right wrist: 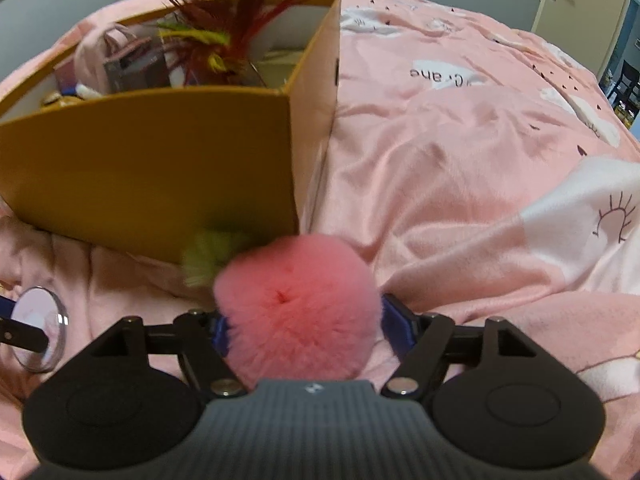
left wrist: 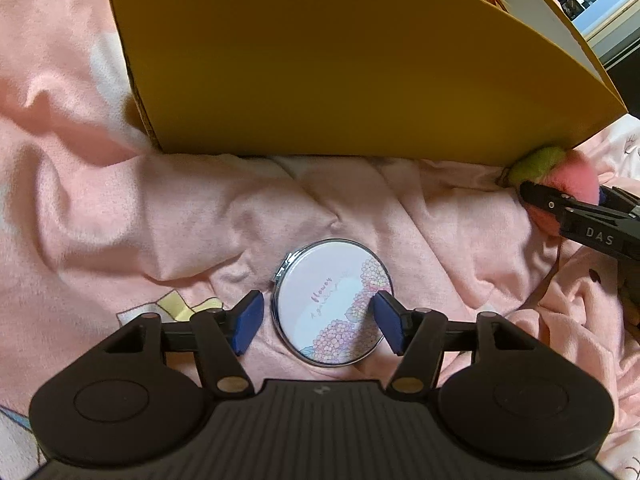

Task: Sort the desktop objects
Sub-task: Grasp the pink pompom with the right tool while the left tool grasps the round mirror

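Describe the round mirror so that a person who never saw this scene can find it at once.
Find the big yellow box standing on the pink bedspread. In front of its long side lies a round compact mirror, between the open fingers of the left gripper. Unlike the fluffy pink pompom nearby, it is flat, metal-rimmed and printed with flowers.

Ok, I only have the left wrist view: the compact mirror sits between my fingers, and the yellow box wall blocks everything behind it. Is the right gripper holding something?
Observer: Yes, the right gripper is closed on a pink pompom.
Operator: Anything inside the box?
Observer: Yes. The yellow box holds red and yellow feathers and a pink bag.
Operator: What's past the box's right side?
Observer: Only the pink bedsheet.
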Tool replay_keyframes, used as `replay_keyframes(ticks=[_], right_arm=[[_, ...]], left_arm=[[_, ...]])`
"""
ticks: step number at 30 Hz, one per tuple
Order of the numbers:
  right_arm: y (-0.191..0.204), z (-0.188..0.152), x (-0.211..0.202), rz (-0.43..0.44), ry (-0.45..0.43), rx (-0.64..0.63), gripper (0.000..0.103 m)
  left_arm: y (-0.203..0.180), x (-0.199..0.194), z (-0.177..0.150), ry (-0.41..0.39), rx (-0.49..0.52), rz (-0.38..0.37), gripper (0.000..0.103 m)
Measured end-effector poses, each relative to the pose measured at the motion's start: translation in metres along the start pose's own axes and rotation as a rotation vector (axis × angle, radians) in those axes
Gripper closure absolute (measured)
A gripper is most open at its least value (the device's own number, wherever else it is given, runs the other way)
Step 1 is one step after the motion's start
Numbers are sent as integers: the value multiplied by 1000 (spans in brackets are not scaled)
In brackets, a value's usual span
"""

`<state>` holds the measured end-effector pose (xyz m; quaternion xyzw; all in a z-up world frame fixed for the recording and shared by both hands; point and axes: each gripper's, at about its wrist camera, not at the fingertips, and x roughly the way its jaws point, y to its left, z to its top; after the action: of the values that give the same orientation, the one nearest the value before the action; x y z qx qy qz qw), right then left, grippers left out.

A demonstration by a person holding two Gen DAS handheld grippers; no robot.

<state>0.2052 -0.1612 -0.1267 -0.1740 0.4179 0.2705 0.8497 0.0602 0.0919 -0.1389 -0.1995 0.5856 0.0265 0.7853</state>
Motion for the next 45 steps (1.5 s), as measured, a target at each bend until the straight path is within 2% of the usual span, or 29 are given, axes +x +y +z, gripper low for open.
replay_keyframes(ticks=[9,13,18,21,26,28,29,33,36,40,43,45], right_arm=[[-3,-1,17,-39,52,5,31],[-1,-3,11,-63,42,-7,54],[-3,-5,-5,-28,34,7,60],[2,-3,-18,37,27,15,61],[20,-10,-39,249,30,2,61],[35,-15,-43,326,47,-44,61],[44,-18,-44,329,52,-76,60],[58,-21,-29,244,92,-162,58],[55,-20,-26,250,96,-138,56],[46,-18,-29,246,78,-111,44],[44,-16,-31,239,65,-97,37],[43,-15,-32,225,53,-87,37]], left_arm=[[2,0,0,-1,0,0,32],[3,0,2,3,-7,-6,32],[4,2,4,4,-10,-8,32],[4,2,4,5,-12,-10,32],[8,2,3,2,-15,-13,33],[9,1,3,-2,-12,-20,37],[9,0,2,-2,-10,-25,38],[8,1,1,-10,-10,-26,42],[7,-8,0,-27,-1,-26,52],[2,-16,-2,-66,30,-39,65],[-5,-24,-2,-89,74,-83,67],[-13,-29,-3,-115,122,-109,67]])
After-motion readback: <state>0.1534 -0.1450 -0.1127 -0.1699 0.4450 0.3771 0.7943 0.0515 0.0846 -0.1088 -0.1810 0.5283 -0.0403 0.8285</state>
